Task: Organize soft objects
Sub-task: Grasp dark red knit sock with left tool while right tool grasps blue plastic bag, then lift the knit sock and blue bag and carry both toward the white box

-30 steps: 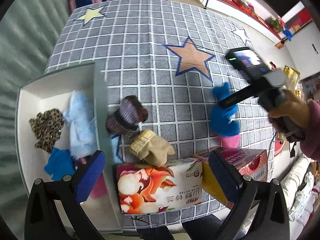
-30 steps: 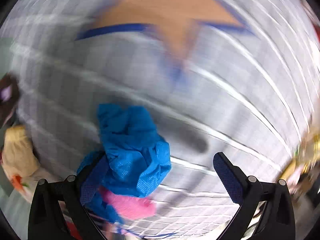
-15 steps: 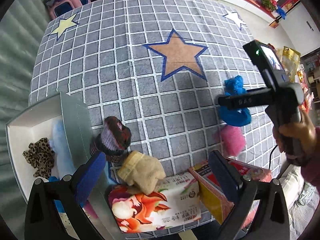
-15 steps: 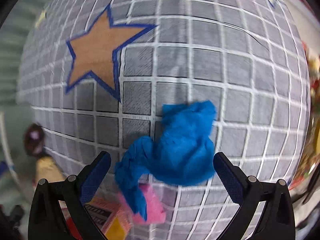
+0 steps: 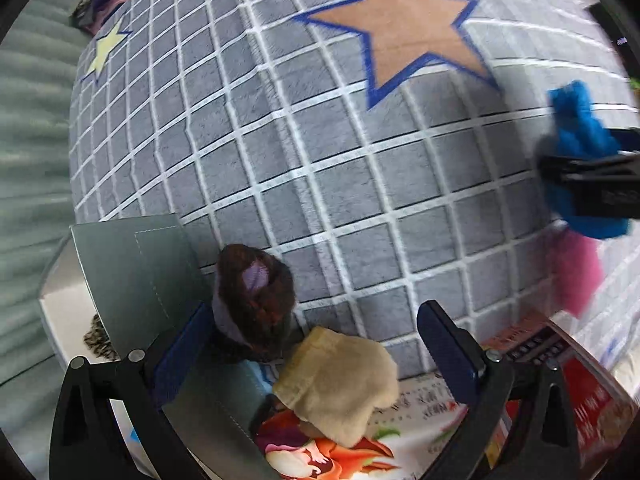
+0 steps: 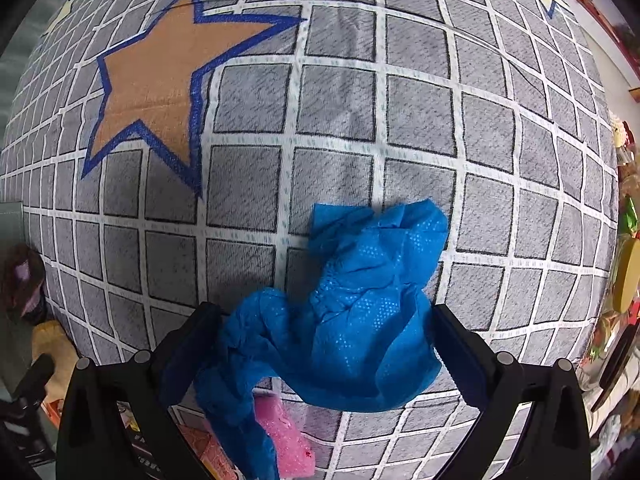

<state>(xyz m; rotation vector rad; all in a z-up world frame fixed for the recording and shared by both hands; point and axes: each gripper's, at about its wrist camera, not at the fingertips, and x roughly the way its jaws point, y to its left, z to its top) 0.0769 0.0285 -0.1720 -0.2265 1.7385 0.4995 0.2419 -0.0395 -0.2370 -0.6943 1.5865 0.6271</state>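
Note:
A crumpled blue cloth (image 6: 360,312) lies on the grey checked tablecloth (image 6: 336,92). My right gripper (image 6: 324,352) is open, with the cloth filling the gap between its fingers. Under the cloth's tail sits a pink fluffy piece (image 6: 284,440). My left gripper (image 5: 316,352) is open and low over a dark brown knitted item (image 5: 252,296) and a beige sock (image 5: 340,384). The sock rests on a flowered tissue pack (image 5: 360,456). In the left wrist view the blue cloth (image 5: 576,128) is at the far right, behind the right gripper's black fingers (image 5: 592,188).
A white box with a grey flap (image 5: 136,280) stands at the left, a leopard-print piece (image 5: 98,340) inside it. A red carton (image 5: 580,400) lies at the lower right beside the tissue pack. A brown star (image 5: 404,28) marks the cloth beyond.
My right gripper has come down so that its open fingers flank the blue cloth. My left gripper has dropped lower and closer to the brown knitted item and beige sock.

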